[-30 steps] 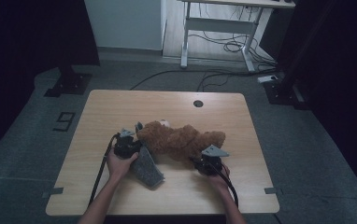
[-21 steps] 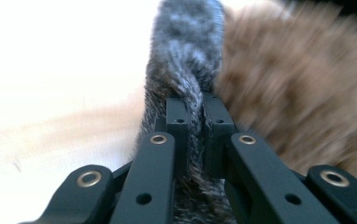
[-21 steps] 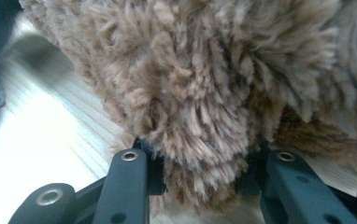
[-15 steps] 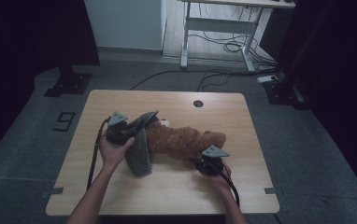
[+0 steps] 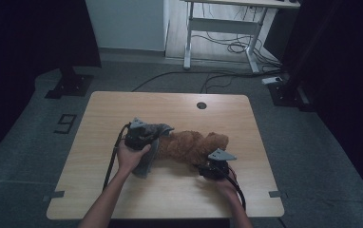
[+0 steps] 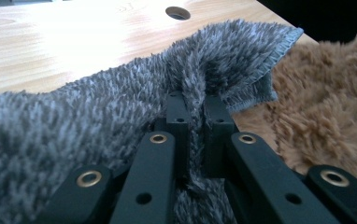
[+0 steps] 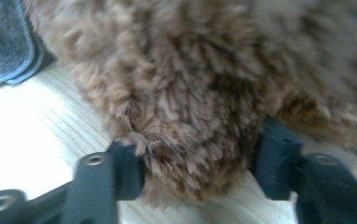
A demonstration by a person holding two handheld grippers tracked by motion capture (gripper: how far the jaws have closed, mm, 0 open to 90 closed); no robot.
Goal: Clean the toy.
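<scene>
- The wooden table [image 5: 99, 190] carries a round cable hole [image 5: 201, 105] near its far edge, and most of its top lies bare.
- The person's left hand [image 5: 131, 156] grips the left gripper [image 5: 147, 134], left of the table's centre.
- That gripper's jaws are drawn almost together, pinching a fold of the grey cloth [image 6: 97, 112] between them; the stitched edge of the cloth curls up past the jaw tips.
- From above, the grey cloth [image 5: 148, 152] hangs from the gripper down to the table, touching the left end of the brown plush toy [image 5: 194, 146].
- The toy lies on its side across the middle of the table.
- The right gripper [image 7: 195, 163] sits at the toy's near right side, its jaws spread fairly wide and closed around a thick lump of the toy's fur [image 7: 190, 93].
- The right hand [image 5: 227, 183] holds it from the near edge.
</scene>
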